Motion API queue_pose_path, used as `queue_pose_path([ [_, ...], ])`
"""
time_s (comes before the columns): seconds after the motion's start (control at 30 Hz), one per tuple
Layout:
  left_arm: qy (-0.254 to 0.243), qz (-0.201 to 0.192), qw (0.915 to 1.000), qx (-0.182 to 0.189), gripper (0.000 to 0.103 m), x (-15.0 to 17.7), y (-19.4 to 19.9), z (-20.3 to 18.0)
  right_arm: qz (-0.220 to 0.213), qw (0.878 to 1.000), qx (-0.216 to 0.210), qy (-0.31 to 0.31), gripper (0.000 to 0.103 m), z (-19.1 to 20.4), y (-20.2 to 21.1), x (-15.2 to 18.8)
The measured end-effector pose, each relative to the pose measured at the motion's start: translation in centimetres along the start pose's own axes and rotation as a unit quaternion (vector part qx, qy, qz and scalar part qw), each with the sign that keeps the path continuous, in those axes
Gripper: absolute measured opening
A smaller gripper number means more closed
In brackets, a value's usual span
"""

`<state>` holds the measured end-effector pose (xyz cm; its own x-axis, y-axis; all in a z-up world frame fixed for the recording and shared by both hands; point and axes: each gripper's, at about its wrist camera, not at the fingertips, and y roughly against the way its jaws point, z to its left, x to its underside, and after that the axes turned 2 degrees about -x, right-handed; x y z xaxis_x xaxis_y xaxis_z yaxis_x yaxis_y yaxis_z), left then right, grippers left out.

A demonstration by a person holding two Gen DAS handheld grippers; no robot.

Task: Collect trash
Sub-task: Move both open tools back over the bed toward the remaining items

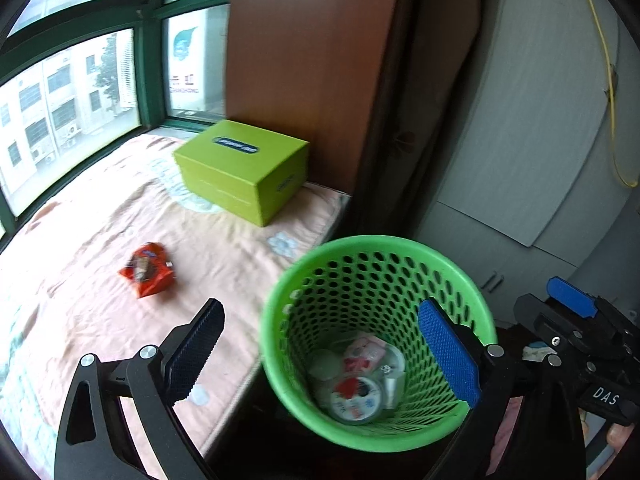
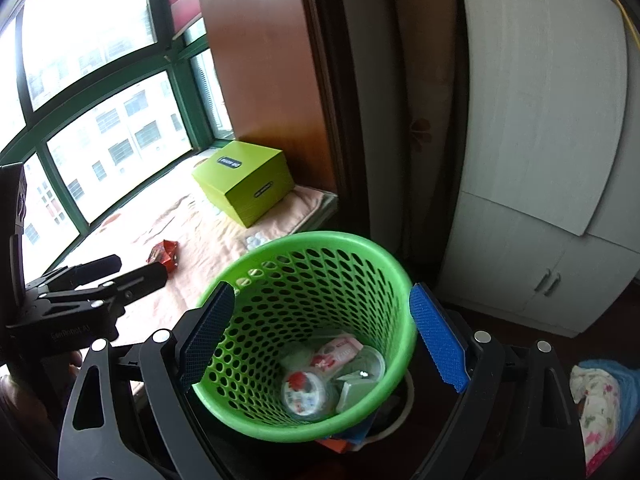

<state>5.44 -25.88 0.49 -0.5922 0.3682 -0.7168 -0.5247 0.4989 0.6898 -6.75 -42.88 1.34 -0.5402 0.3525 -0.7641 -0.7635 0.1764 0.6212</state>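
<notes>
Basket (image 2: 308,336), green perforated plastic, round, holds foil lids, cups, wrappers. Right gripper (image 2: 322,338) wide around its rim, pads apart from it. Left gripper (image 1: 320,354) wide, empty. Crumpled red wrapper (image 1: 147,269) left of basket, on blanket (image 1: 100,240).

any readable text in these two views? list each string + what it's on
"DAS": white letters on the right gripper, on its black body, left wrist view.
"GenRobot AI", faint and partly guessed: on the left gripper, on its body, right wrist view.
Green box: dark oval labels on lid and side, too blurred to read.
Sign outside the window: blurred.
Orange wrapper and packaging in the green basket: print too small.
</notes>
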Motion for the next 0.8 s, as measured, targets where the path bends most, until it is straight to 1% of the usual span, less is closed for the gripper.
queue_pose_path([
  [0.27,0.040,-0.006,0.9980,-0.048,0.094,0.7,1.3,4.9,0.009,0.999,-0.028,0.024,0.089,2.9,-1.3,-0.3],
  [0.47,0.076,-0.006,0.9933,-0.087,0.094,1.4,2.1,9.2,0.017,0.997,-0.053,0.045,0.089,5.5,-2.5,-0.7],
  [0.6,0.092,-0.009,0.9891,-0.115,0.094,1.9,2.6,12.1,0.024,0.996,-0.070,0.054,0.089,7.2,-3.5,-0.9],
  [0.8,0.119,-0.005,0.9789,-0.166,0.094,2.6,2.7,17.0,0.032,0.993,-0.090,0.067,0.089,9.6,-4.8,-1.3],
])
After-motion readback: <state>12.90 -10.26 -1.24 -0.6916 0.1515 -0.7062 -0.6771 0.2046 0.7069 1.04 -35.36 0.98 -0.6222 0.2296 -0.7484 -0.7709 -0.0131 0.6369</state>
